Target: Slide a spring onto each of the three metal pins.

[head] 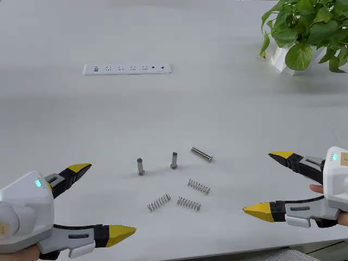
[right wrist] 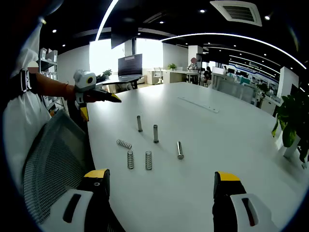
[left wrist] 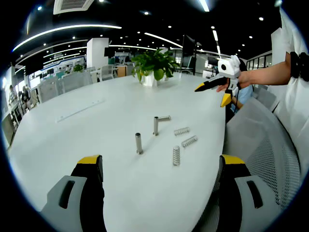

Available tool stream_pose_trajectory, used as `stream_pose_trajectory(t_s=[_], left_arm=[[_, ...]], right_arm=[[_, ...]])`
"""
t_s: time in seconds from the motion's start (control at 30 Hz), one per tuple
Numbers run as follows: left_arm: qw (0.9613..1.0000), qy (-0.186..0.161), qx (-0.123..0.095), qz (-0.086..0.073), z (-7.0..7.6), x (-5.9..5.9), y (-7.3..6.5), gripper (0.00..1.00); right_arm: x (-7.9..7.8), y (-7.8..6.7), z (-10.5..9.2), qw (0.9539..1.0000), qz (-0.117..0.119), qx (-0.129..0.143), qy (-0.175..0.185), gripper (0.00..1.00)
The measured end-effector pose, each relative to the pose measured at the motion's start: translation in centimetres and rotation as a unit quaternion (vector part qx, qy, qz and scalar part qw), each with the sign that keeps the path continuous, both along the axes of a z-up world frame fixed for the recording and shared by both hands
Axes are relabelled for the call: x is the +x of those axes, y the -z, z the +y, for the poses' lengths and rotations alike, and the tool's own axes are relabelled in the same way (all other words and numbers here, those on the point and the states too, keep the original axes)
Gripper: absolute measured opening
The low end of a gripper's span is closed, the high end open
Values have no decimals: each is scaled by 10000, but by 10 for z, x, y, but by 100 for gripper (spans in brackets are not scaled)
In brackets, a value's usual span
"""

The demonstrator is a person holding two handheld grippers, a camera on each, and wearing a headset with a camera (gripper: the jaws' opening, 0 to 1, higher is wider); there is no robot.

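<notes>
Steel on pale worktop [head: 163, 109]: lying pin [head: 202, 154] as landmark, upright pin [head: 174, 160] just left of it, second upright pin [head: 140, 166] further left, all bare. Three springs [head: 188, 204] loose and flat on the person's side of the lying pin, none touching it. Well clear of the lying pin on either side, left gripper [head: 112, 197] and right gripper [head: 257, 181], fingers spread wide, pinching nothing. Risks, by judgement: tipping an upright pin with an off-axis spring or a brushing finger; flicking a spring away by pinching too hard; rolling the lying pin with a nudge before getting hold of it
</notes>
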State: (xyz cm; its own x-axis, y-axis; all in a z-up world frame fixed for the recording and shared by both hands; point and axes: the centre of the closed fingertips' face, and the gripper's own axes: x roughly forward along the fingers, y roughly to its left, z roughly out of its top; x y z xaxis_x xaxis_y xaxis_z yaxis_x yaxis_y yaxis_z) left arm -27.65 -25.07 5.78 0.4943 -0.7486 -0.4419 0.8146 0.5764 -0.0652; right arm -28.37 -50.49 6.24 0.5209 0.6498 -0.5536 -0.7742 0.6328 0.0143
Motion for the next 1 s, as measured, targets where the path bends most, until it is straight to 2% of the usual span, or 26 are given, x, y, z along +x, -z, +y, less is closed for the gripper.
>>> stream_pose_trajectory(t_s=[0.3, 1.0], left_arm=[[10000, -23, -15, 42, 2, -1, 4, 99], [10000, -27, -18, 65, -2, -5, 3, 99]], right_arm=[[1, 4, -2, 10000, 32, -9, -36, 88], [3, 10, -5, 9999, 78, -31, -69, 88]])
